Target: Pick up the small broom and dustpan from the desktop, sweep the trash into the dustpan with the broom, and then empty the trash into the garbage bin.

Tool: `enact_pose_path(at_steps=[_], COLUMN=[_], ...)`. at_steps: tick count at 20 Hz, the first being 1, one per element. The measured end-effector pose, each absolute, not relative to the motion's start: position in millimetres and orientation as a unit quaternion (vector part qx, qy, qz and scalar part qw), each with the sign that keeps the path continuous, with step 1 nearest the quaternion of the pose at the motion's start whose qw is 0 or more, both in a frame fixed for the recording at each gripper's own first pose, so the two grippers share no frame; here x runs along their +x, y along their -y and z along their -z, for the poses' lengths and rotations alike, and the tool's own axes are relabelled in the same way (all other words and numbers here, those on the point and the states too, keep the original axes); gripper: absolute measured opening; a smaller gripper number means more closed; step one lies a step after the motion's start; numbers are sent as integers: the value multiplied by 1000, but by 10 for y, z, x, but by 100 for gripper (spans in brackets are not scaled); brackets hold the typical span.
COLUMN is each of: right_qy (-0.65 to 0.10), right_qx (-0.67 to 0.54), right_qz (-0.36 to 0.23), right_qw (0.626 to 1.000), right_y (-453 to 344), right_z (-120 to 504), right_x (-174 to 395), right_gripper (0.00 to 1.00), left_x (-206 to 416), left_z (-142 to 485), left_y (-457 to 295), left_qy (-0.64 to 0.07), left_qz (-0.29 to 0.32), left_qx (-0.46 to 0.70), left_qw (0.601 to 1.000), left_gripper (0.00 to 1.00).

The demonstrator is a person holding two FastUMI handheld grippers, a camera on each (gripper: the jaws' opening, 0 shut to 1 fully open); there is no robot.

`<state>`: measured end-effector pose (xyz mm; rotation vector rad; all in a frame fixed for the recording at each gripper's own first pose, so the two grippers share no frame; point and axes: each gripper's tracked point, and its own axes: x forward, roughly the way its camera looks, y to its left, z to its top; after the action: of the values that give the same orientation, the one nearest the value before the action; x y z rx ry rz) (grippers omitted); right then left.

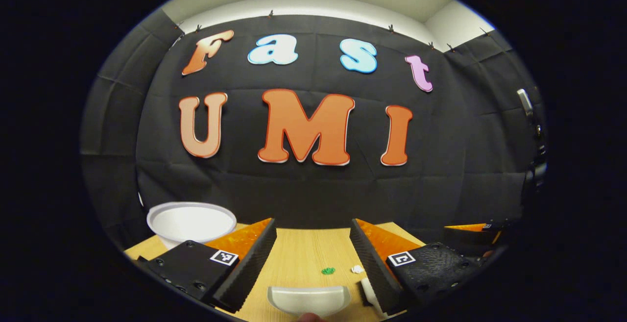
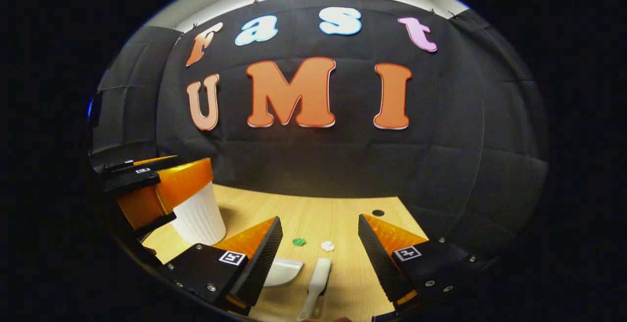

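Note:
On the wooden desktop (image 1: 299,253) a white dustpan (image 1: 308,300) lies low between the fingers of my open left gripper (image 1: 312,226), which holds nothing. Beyond it lie a green scrap (image 1: 328,271) and a white scrap (image 1: 357,269). In the right gripper view my open right gripper (image 2: 320,220) stands over the white broom (image 2: 318,275), which lies between its fingers untouched. The dustpan (image 2: 284,270) lies just left of the broom. The green scrap (image 2: 299,241) and white scrap (image 2: 327,246) lie farther off. The white garbage bin (image 1: 191,221) stands at the left.
In the right gripper view the ribbed bin (image 2: 198,216) stands at the left, partly behind the left gripper (image 2: 142,185). A small round hole (image 2: 377,212) marks the desktop's far right. The black cloth wall closes the back of the desk.

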<state>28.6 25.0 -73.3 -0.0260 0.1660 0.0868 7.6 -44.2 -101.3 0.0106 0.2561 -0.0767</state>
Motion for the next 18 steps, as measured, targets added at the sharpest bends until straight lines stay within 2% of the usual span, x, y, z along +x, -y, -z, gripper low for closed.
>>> enact_pose_path(at_steps=[2,6,11,18], right_qy=[-125,-243,-376,-455], right_qx=[-13,4,3,-28], right_qz=[-46,-30,-11,-4], right_qw=[991,969,927,890], right_y=[-255,-182,-149,-190], right_z=[1004,1749,2623,3114], right_x=[305,367,278,347], right_gripper=[94,94,95,95], left_x=[32,-150,-522,-614], left_z=[1338,2131,3106,3303], left_y=[428,402,395,444], left_qy=[-178,-326,-531,-654], left_qz=[36,35,39,31], left_qx=[-3,-26,-44,-43], left_qw=[983,944,845,755], left_gripper=[95,95,97,96])
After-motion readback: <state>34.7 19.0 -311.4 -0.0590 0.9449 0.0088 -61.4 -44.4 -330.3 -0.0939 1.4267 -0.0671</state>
